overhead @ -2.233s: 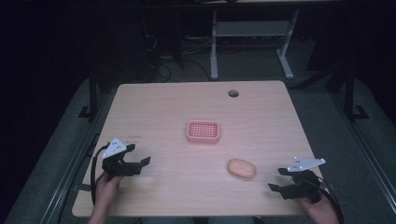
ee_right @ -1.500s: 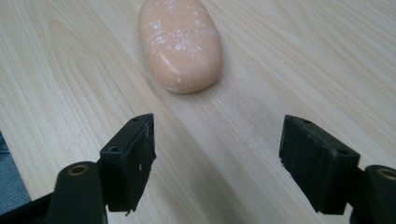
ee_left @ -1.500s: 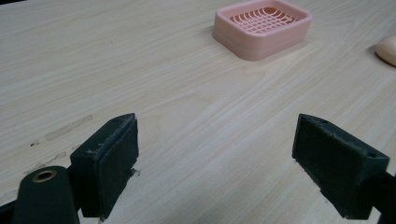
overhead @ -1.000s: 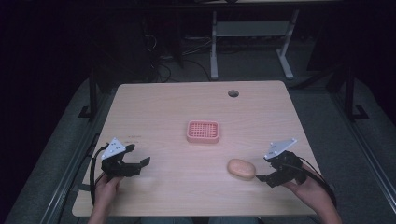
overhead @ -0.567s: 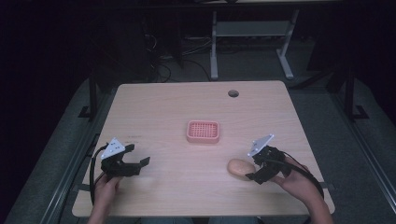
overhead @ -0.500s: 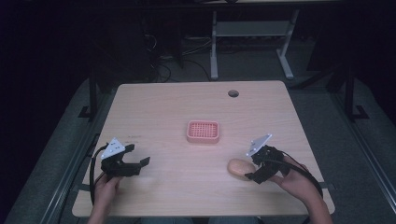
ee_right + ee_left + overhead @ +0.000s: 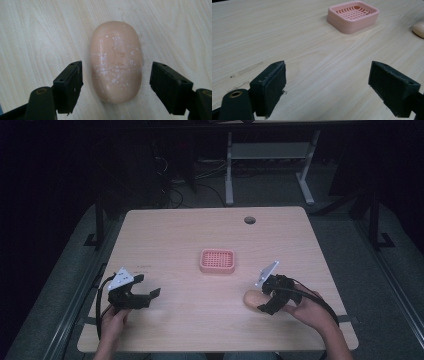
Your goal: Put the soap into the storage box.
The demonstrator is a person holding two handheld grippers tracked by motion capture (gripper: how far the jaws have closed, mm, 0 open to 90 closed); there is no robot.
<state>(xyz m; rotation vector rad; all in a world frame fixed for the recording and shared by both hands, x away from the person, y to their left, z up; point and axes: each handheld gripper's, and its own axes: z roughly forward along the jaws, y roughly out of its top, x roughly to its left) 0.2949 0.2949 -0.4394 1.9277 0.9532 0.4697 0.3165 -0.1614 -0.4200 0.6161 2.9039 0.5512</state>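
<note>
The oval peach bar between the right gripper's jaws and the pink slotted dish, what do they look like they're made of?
Bar: probably soap, matte and waxy, with white flecks and scuffs. Dish: likely moulded plastic, smooth and evenly pink, with a slotted grid.

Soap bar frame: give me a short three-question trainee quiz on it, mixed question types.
1. True or false: the right tool is shut on the soap bar.
2. Multiple choice: the pink soap dish is A) empty, B) holding the soap, C) upside down.
3. Which tool sits open over bare table, away from the soap?

Key:
1. False; its jaws stand open on either side of the bar, with gaps.
2. A.
3. The left tool.
</note>
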